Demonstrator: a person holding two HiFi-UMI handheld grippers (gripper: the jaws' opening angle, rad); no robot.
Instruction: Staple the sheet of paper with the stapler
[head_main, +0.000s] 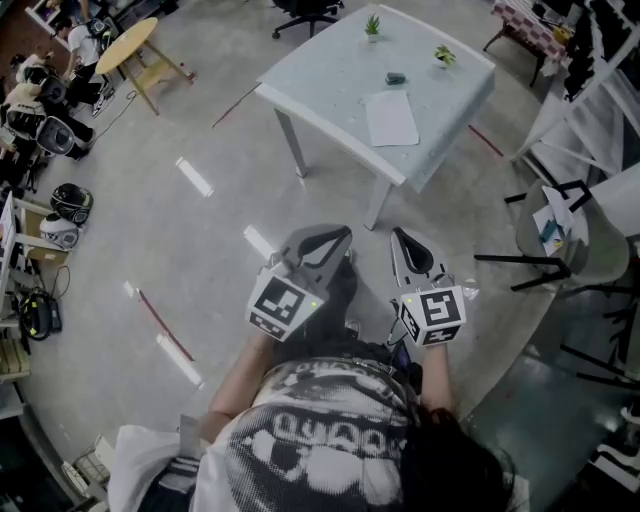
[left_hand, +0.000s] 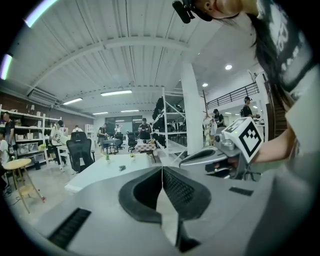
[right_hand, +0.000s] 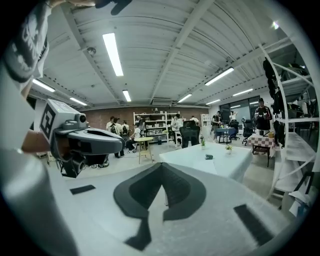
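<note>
A pale concrete floor (head_main: 200, 120) is seen, marked with short white tape strips (head_main: 194, 177) and thin red lines (head_main: 165, 325). A white square table (head_main: 320, 75) is set at the far middle, with two small potted plants (head_main: 372, 25) on its far side. A round wooden table (head_main: 128, 42) is placed far left, a black office chair (head_main: 305, 12) beyond the white table, and white metal racking (head_main: 590, 110) at the right. Helmets (head_main: 70, 203) are laid on the floor at the left. Overhead, a white ribbed ceiling (right_hand: 165, 45) is lit by long strip lights (right_hand: 112, 52). A white column (left_hand: 192, 115) is seen, and the reddish-brown far wall (right_hand: 107, 117) is lined with shelving (right_hand: 150, 120).
</note>
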